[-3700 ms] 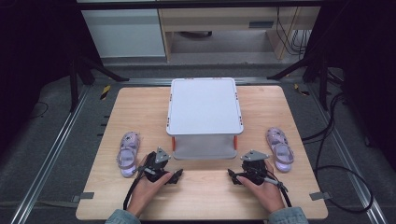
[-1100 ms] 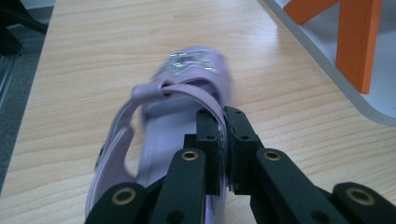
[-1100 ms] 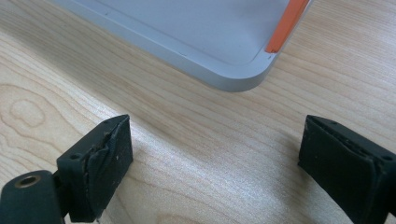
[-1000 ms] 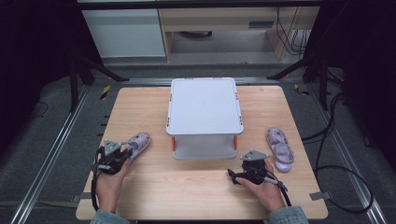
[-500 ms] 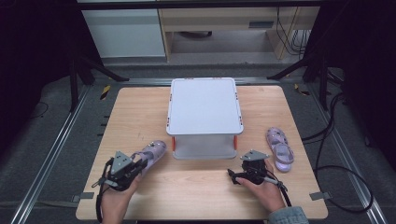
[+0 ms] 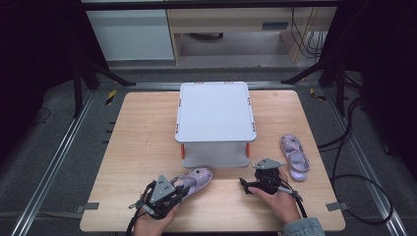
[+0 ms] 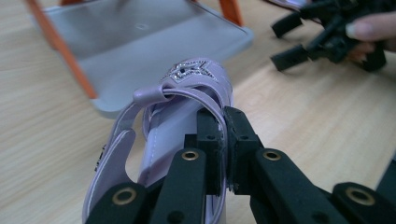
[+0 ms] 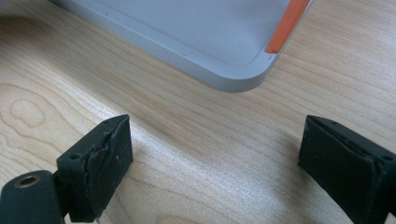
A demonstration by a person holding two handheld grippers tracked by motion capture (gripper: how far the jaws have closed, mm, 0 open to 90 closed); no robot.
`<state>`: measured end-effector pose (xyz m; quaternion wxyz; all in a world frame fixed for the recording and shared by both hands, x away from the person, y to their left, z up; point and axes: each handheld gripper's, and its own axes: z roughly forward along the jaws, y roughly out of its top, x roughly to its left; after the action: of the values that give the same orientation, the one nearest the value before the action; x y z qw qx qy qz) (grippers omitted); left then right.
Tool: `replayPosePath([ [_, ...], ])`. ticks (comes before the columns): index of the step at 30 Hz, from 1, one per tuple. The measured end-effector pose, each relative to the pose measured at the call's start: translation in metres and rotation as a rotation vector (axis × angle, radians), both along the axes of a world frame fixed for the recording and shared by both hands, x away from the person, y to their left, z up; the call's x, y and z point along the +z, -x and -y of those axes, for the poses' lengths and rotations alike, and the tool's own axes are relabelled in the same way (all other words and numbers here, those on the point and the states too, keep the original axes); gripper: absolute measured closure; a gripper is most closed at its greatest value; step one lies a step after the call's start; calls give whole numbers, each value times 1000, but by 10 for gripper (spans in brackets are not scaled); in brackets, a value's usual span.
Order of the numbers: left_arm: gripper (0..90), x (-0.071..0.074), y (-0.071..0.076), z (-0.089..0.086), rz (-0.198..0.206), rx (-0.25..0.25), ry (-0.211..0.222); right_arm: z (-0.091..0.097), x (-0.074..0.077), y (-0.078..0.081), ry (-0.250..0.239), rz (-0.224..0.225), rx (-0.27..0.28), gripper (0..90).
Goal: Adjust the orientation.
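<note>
Sandal (image 7: 182,102) in lilac, with a glittery star on its toe strap, sits clamped in my left gripper (image 7: 223,149): the two black jaws are pressed nearly together on the thin side strap, with only that band of the shoe between the pads. In the high view the left gripper (image 6: 164,192) is near the front edge of the wooden table (image 6: 142,142), left of centre, and the sandal (image 6: 193,179) points away from me and to the right, its toe just in front of the lower shelf of the small grey rack (image 6: 215,110) with orange legs that stands in the middle of the table. Whether the sole rests on the wood or hangs slightly above it I cannot tell. From my left gripper view the rack's lower shelf (image 7: 140,46) lies just beyond the star, and my other hand's gripper shows at the upper right. My right gripper (image 6: 263,178) rests on the table near the rack's front right corner, and its jaws stand wide apart with nothing between them, only bare wood grain and the rounded corner of the shelf (image 8: 224,51) ahead of them in the right gripper view (image 8: 212,163). The matching second sandal (image 6: 294,157) lies flat on the table just to the right of that gripper, toe pointing away from me, apart from the rack
</note>
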<state>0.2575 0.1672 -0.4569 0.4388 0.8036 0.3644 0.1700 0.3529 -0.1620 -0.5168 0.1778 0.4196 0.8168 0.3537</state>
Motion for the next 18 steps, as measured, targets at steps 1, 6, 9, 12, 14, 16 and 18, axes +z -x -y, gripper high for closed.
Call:
replayPosePath([
  [1,853,-3,1,6,-8,-19,1,0,0,0,1,0,1,98],
  [6,851,-10,4,17,-12,-38,-4,0,0,0,0,-2,-1,98],
  [9,845,-14,6,25,-7,-58,-21,0,0,0,1,-1,1,98],
  [12,824,-20,7,32,-24,-75,-23,0,0,0,1,-1,1,98],
  [14,792,-24,8,37,-38,-90,-38,0,0,0,1,-1,1,98],
  [16,705,-26,10,41,-35,-95,-61,0,0,0,1,-1,1,98],
  [18,650,-24,10,40,-39,-86,-62,0,0,0,1,-1,1,97],
])
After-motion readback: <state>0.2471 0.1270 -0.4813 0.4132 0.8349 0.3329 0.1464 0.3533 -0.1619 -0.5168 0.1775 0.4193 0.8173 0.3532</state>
